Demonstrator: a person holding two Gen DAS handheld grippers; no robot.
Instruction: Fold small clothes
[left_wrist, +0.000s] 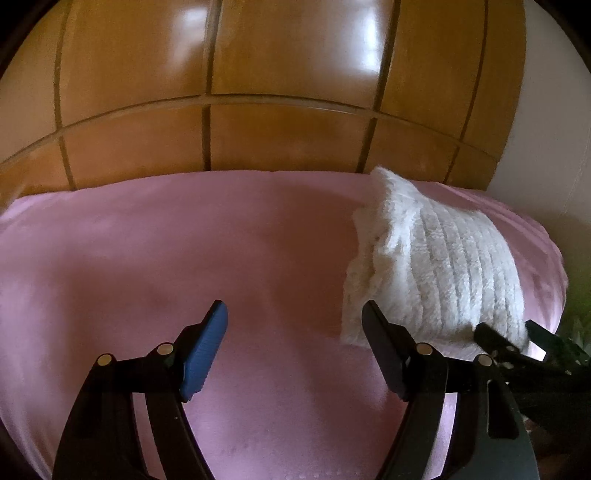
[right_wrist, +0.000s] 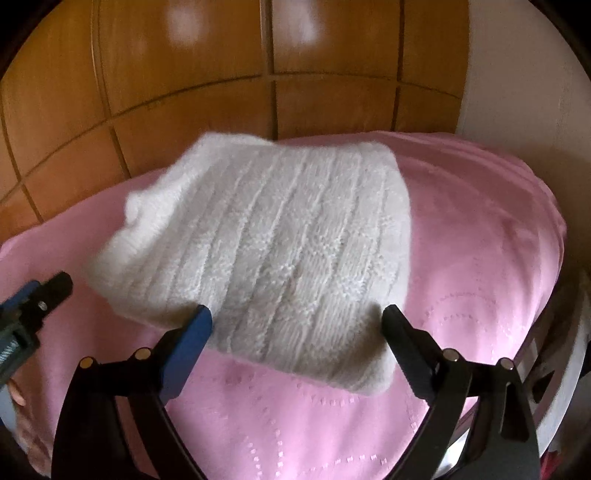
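- Two black gripper fingers fill the bottom of each wrist view, one faced with a blue ribbed pad and the other plain black.
- From the left wrist view, the left gripper (left_wrist: 295, 321) stands released, its jaws spread wide over bare pink blanket (left_wrist: 155, 258) with nothing between them.
- From the right wrist view, the right gripper (right_wrist: 297, 321) is also released, jaws spread wide; its fingertips (right_wrist: 201, 319) sit at the near edge of the white knitted garment (right_wrist: 273, 251), whose near corner lies between them, but the pads do not press on it.
- White knitted garment: folded into a thick, roughly square bundle with ribbed lines running across its top, lying flat on the pink blanket.
- Only the right wrist view shows the bundle whole and nearly centred; in the left wrist view it lies off to the right, seen edge-on, with loose layers showing along its left side.
- Only the left wrist view shows the wide stretch of bare blanket to the left of the garment.
- Each view catches the other gripper at its edge: the right one at lower right of the left view, the left one at the left edge of the right view.
- Stitched dotted patterns show on the blanket nearest the cameras, clearest in the right view.
- Farthest back, glossy wooden panels (right_wrist: 221, 74) with dark grooves rise behind the blanket, and a pale wall (left_wrist: 546, 110) stands to their right.
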